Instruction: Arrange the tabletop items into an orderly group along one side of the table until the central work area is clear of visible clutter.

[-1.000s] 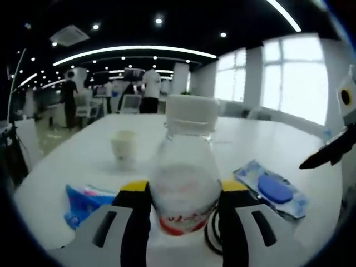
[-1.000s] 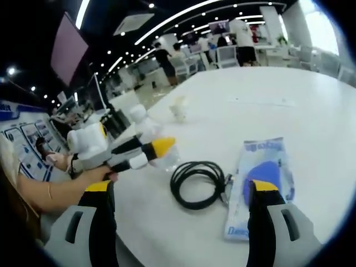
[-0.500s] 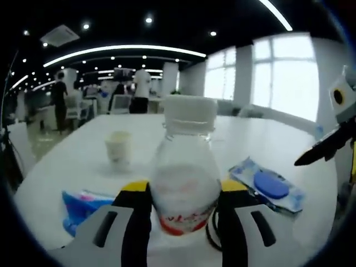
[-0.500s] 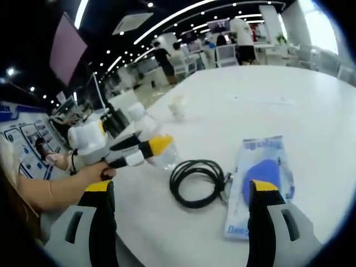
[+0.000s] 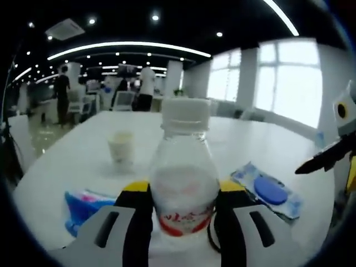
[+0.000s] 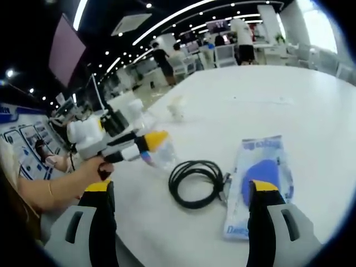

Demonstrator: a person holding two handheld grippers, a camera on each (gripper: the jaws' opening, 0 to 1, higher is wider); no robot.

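Observation:
A clear plastic bottle (image 5: 183,183) with a white cap and a red label stands upright between my left gripper's (image 5: 183,188) yellow-tipped jaws, which are shut on its body. From the right gripper view, that left gripper (image 6: 142,147) holds the bottle (image 6: 162,157) at the table's left side, with a person's hand behind it. My right gripper (image 6: 182,187) hangs open above a coiled black cable (image 6: 196,182) and a blue wipes pack (image 6: 260,177), touching neither. A small paper cup (image 5: 122,148) stands farther back, and a blue packet (image 5: 82,203) lies to the left.
The white table (image 6: 289,94) stretches far back and to the right. The wipes pack (image 5: 269,191) and my right gripper (image 5: 328,158) sit to the bottle's right. The cup (image 6: 178,108) stands mid-table. People and chairs are beyond the far end.
In the right gripper view, the left gripper with the bottle has shifted slightly up and to the left. The right gripper, cable and wipes pack have stayed put.

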